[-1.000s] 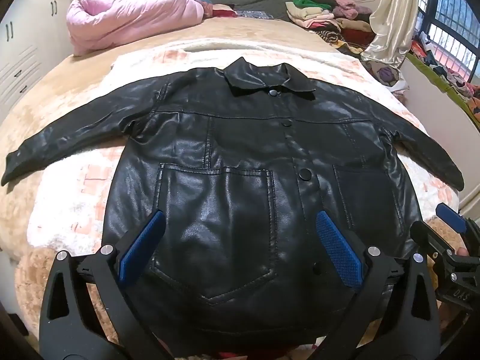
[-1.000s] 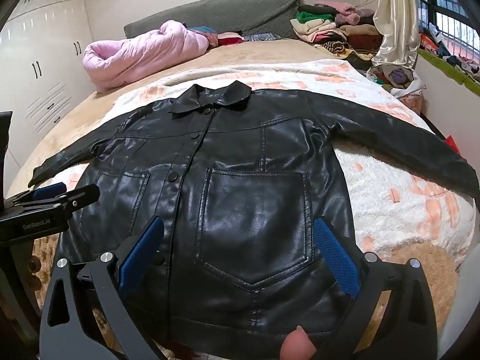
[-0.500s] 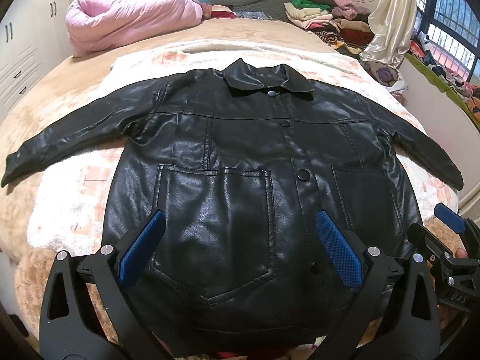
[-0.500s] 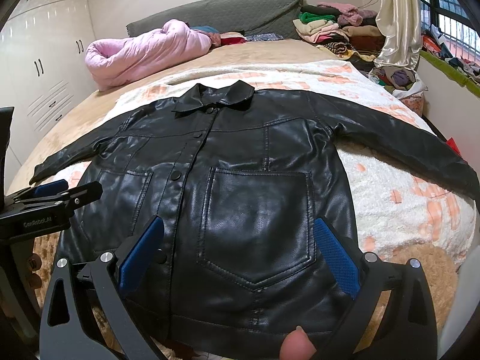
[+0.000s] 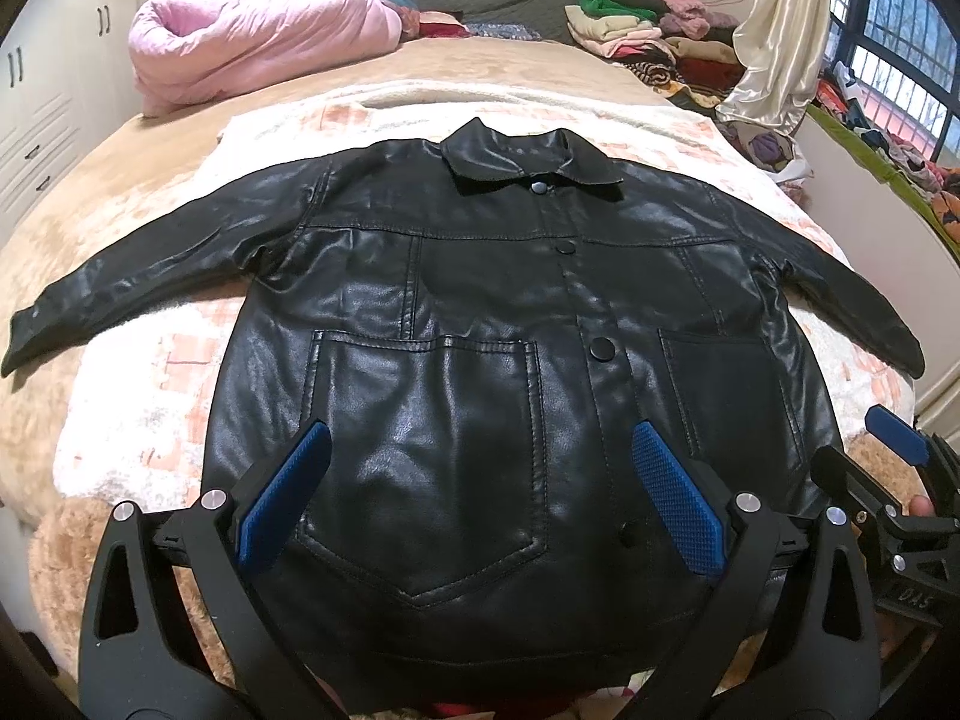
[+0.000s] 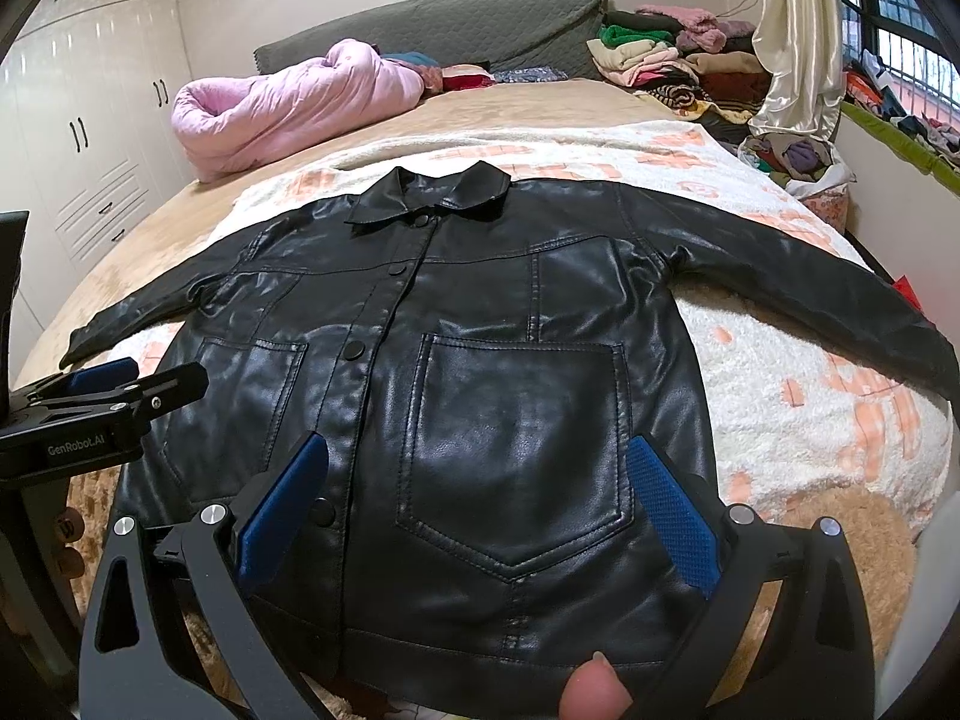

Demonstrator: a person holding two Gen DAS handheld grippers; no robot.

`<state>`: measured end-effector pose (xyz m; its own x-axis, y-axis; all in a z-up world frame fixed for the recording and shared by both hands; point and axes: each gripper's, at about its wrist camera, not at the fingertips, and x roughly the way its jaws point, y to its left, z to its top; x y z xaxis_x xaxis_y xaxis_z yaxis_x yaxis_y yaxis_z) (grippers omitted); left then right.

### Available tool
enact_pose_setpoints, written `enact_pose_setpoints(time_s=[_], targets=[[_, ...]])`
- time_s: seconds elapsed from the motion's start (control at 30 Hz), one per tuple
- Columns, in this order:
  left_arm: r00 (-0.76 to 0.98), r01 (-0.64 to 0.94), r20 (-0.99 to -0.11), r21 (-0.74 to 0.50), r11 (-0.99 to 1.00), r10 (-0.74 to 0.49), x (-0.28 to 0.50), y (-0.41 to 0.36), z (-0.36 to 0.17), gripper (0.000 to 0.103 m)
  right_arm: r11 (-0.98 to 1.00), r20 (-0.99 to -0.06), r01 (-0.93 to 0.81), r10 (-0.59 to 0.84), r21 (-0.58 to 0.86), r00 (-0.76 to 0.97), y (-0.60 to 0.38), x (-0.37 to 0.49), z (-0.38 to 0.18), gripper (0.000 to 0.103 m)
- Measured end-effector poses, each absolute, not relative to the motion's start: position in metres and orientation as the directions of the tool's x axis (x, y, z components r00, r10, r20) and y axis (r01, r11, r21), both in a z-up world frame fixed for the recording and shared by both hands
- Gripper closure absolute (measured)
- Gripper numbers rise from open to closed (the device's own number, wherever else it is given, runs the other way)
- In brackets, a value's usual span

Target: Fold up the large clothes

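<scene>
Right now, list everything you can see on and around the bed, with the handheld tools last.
jacket: one, black leather, spread flat face up on the blanket, sleeves out.
blanket: one, white with orange patches, under the jacket.
bed cover: one, tan, fuzzy.
quilt: one, pink, bundled by the headboard.
headboard: one, grey.
folded clothes: a pile, mixed colours, far right corner.
curtain: one, cream, by the window.
wardrobe: white, left wall.
left tool: open, blue pads, over the hem.
right tool: open, blue pads, over the hem.
</scene>
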<state>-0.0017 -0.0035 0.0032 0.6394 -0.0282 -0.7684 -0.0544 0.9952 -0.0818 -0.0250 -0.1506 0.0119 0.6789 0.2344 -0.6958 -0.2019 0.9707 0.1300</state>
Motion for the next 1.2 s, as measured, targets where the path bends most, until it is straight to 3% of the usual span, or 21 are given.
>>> enact_pose_setpoints(time_s=[1.2], targets=[[0.646,-0.050,-0.763,-0.079,0.996,-0.028,0.009,-0.006,0.007,0.009,0.972,-0.691,-0.190,0.230,0.135,0.685,-0.157,-0.014,0.020,0.004]])
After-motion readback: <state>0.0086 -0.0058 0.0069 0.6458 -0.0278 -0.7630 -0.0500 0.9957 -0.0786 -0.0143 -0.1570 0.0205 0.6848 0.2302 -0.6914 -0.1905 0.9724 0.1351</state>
